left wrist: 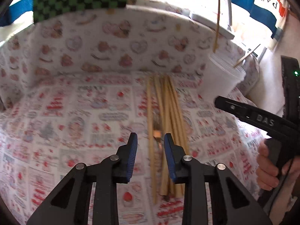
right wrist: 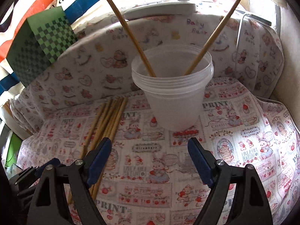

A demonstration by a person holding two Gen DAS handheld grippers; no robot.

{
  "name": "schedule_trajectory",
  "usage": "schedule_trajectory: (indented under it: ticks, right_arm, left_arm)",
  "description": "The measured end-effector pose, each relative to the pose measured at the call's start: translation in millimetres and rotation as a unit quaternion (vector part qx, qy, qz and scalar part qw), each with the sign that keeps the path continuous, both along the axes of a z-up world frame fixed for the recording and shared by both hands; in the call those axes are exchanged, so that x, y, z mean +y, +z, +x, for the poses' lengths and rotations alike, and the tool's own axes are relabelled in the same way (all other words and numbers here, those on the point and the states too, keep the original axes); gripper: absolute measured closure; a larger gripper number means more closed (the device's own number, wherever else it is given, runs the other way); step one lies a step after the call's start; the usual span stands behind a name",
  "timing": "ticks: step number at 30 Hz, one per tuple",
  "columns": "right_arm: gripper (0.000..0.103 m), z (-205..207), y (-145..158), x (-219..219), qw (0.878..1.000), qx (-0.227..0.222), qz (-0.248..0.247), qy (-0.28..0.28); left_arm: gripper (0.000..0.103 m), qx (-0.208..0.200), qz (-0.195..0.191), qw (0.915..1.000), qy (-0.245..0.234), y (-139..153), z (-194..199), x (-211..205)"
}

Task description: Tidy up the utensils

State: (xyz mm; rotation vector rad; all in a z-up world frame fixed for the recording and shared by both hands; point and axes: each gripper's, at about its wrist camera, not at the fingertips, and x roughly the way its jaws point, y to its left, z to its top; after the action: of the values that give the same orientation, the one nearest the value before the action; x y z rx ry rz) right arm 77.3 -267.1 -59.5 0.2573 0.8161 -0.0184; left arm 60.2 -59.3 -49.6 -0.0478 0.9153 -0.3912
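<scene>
Beside the plastic cup (right wrist: 172, 91), light, stiff, roll-prone chopsticks (left wrist: 168, 116) suit a mid-shaft pinch; left gripper (left wrist: 151, 144) half-spread, right gripper (right wrist: 150, 150) wide, both empty.

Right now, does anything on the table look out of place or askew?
Nothing is spilled or broken. Two chopsticks lean apart in the plastic cup, while a loose bundle of chopsticks lies on the patterned cloth, unsorted. Something small and orange-brown lies among them; it is too blurred to identify.
</scene>
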Motion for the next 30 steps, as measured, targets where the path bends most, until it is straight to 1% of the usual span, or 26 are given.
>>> schedule_trajectory:
  ticks: [2, 5, 7, 10, 11, 12, 14, 15, 16, 18, 20, 22, 24, 25, 26, 27, 30]
  right_arm:
    - [0.018, 1.6, -3.4, -0.2, 1.000, 0.007, 0.006, 0.004]
    - [0.018, 2.6, -5.6, 0.8, 1.000, 0.012, 0.007, 0.011]
    - [0.018, 2.9, -6.4, 2.2, 1.000, 0.013, 0.005, 0.011]
    - [0.018, 1.7, -6.5, 3.1, 1.000, 0.015, 0.007, 0.012]
    - [0.018, 1.0, -6.3, 2.9, 1.000, 0.014, 0.007, 0.011]
    - [0.018, 0.7, -5.7, 2.9, 1.000, 0.013, 0.005, 0.009]
    - [0.018, -0.3, -5.2, 2.9, 1.000, 0.012, 0.000, 0.007]
    - [0.018, -0.9, -5.3, 3.9, 1.000, 0.012, -0.002, 0.006]
    - [0.018, -1.0, -4.7, 3.6, 1.000, 0.011, -0.003, 0.004]
    - [0.018, -2.4, -3.7, 1.4, 1.000, 0.008, 0.002, 0.002]
    - [0.018, -3.9, -2.0, 0.0, 1.000, 0.004, 0.008, 0.003]
    - [0.018, -5.1, -0.9, -0.4, 1.000, 0.000, 0.011, 0.005]
    - [0.018, -5.4, -1.2, 2.9, 1.000, 0.001, 0.011, 0.014]
    - [0.020, -5.1, -2.2, 6.3, 1.000, 0.004, 0.009, 0.023]
    - [0.024, -4.6, -3.4, 10.3, 0.999, 0.007, 0.007, 0.034]
    - [0.026, -3.9, -4.7, 14.8, 0.999, 0.010, 0.003, 0.046]
    - [0.033, -3.4, -8.7, 34.4, 0.996, 0.020, -0.020, 0.084]
  left_arm:
    - [0.077, 0.008, 0.005, 0.9999, -0.007, -4.2, -1.1, -3.6]
    - [0.078, 0.021, 0.025, 0.9993, -0.018, -11.3, -1.7, -10.7]
    - [0.083, 0.028, 0.043, 0.9985, -0.019, -13.5, -2.8, -16.9]
    - [0.084, 0.025, 0.045, 0.9984, -0.025, -14.3, -4.5, -20.0]
    - [0.087, 0.027, 0.043, 0.9984, -0.024, -14.4, -3.8, -19.1]
    - [0.092, 0.033, 0.036, 0.9986, -0.022, -15.0, -2.3, -17.0]
    - [0.094, 0.041, 0.018, 0.9989, -0.018, -14.5, 0.6, -11.3]
    - [0.096, 0.032, 0.015, 0.9992, -0.017, -11.9, 0.2, -9.1]
    - [0.097, 0.011, 0.017, 0.9997, -0.015, -6.5, -2.4, -7.2]
    - [0.097, -0.048, 0.025, 0.9985, -0.005, 10.8, -12.9, -3.6]
    - [0.097, -0.092, 0.008, 0.9957, 0.001, 27.7, -23.7, 3.1]
    - [0.097, -0.131, -0.009, 0.9912, 0.009, 42.5, -31.3, 10.6]
    - [0.097, -0.172, -0.010, 0.9848, 0.024, 54.6, -40.1, 16.6]
    - [0.097, -0.187, -0.012, 0.9818, 0.029, 58.8, -43.4, 18.7]
    - [0.097, -0.198, -0.015, 0.9795, 0.033, 62.6, -44.0, 21.2]
    - [0.097, -0.204, -0.016, 0.9782, 0.037, 66.7, -45.9, 24.1]
    - [0.097, -0.200, -0.022, 0.9784, 0.048, 72.9, -44.4, 32.0]
